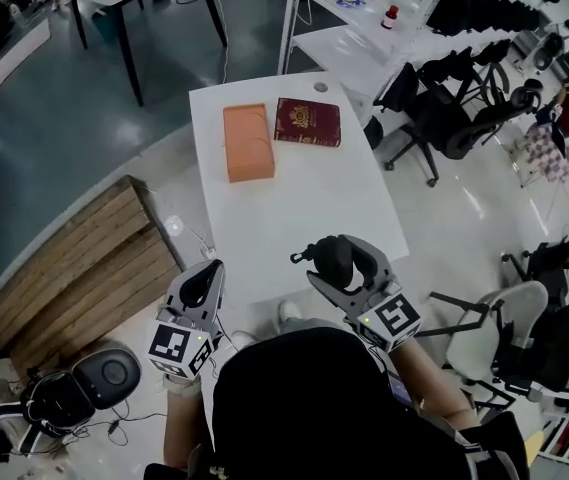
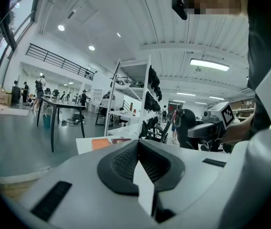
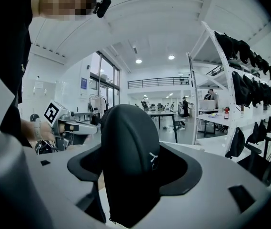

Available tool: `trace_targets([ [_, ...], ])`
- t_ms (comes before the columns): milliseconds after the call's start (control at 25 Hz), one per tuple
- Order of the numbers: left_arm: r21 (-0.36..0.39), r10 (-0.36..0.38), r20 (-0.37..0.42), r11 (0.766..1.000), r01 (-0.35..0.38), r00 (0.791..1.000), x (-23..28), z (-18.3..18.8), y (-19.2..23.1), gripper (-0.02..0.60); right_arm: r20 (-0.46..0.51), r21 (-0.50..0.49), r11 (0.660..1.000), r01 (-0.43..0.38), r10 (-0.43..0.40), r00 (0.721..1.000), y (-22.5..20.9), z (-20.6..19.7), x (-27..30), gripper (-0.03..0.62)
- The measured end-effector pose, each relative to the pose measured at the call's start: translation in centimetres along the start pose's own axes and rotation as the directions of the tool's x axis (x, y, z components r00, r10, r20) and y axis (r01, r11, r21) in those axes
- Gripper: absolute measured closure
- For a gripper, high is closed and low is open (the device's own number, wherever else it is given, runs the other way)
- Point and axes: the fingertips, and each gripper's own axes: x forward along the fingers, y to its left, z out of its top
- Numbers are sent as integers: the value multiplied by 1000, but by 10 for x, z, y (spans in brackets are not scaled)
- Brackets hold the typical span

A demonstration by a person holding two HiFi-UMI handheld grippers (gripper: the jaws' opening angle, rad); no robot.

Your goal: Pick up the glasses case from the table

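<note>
The black glasses case (image 1: 331, 257) is held above the near edge of the white table (image 1: 294, 203), with my right gripper (image 1: 336, 265) shut on it. In the right gripper view the case (image 3: 128, 161) stands upright between the jaws and fills the middle. My left gripper (image 1: 202, 288) hovers off the table's near left corner, shut with nothing in it; its pads (image 2: 125, 161) meet in the left gripper view. That view also shows the case (image 2: 185, 126) in the other gripper to the right.
An orange box (image 1: 248, 141) and a maroon book (image 1: 308, 121) lie side by side at the table's far end. A wooden pallet (image 1: 84, 268) lies on the floor to the left. Office chairs (image 1: 434, 108) and white shelving (image 1: 364, 28) stand to the right.
</note>
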Motion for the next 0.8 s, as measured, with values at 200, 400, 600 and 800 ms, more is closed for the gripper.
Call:
trace_targets([
  [200, -8, 8, -11, 1000, -8, 1000, -5, -4, 0, 565, -10, 6, 1000, 10, -10, 1000, 0, -5, -2, 233],
  [400, -3, -15, -32, 1000, 15, 999, -1, -5, -5, 565, -15, 4, 1000, 29, -29, 999, -6, -6, -5, 233],
  [600, -8, -17, -43, 1000, 16, 999, -1, -8, -3, 565, -6, 7, 998, 55, -55, 998, -11, -5, -8, 233],
  [800, -16, -21, -51, 1000, 20, 998, 2, -12, -8, 565, -12, 13, 997, 72, -72, 997, -17, -10, -16, 233],
])
